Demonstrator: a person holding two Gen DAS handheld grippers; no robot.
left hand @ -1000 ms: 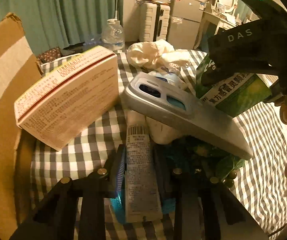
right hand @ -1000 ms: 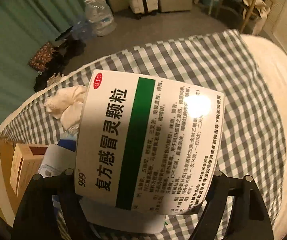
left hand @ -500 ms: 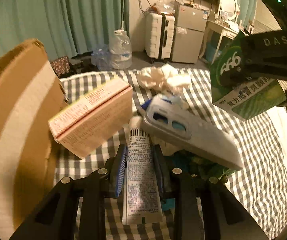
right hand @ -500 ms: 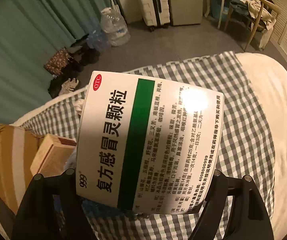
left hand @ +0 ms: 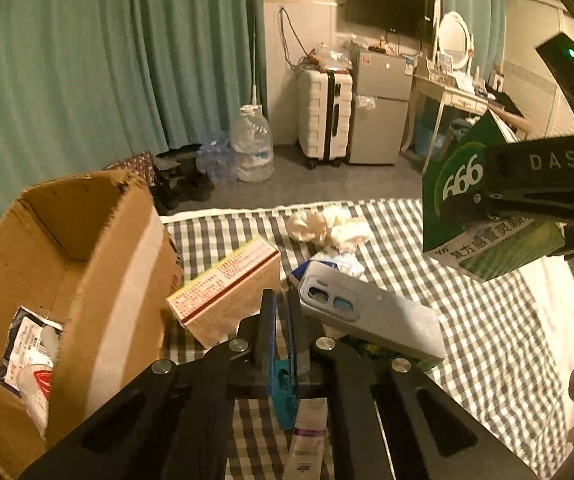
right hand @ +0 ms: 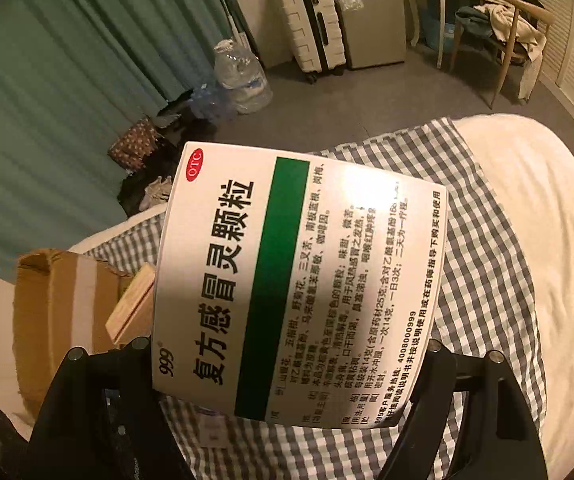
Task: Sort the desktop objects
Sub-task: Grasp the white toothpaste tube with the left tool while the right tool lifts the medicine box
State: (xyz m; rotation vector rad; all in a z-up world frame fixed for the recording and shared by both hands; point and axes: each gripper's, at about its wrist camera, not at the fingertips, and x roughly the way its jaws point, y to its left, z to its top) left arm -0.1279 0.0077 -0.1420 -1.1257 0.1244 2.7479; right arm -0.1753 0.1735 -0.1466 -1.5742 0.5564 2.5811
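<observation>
Two grippers are mid-sort: the left gripper is squeezed shut, a white tube showing just below its tips, and the right gripper clamps the green-and-white medicine box above the checked cloth, so next each probably goes to the cardboard box.

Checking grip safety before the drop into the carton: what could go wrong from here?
1. The left hand-held gripper is shut, yet the tube shows only below its fingers. It may not be pinched at all and could be left behind.
2. The right hand-held gripper holds the medicine box by one end, with most of it sticking out, so it could pivot or slip.
3. The phone case leans on the pile and might get knocked.
</observation>
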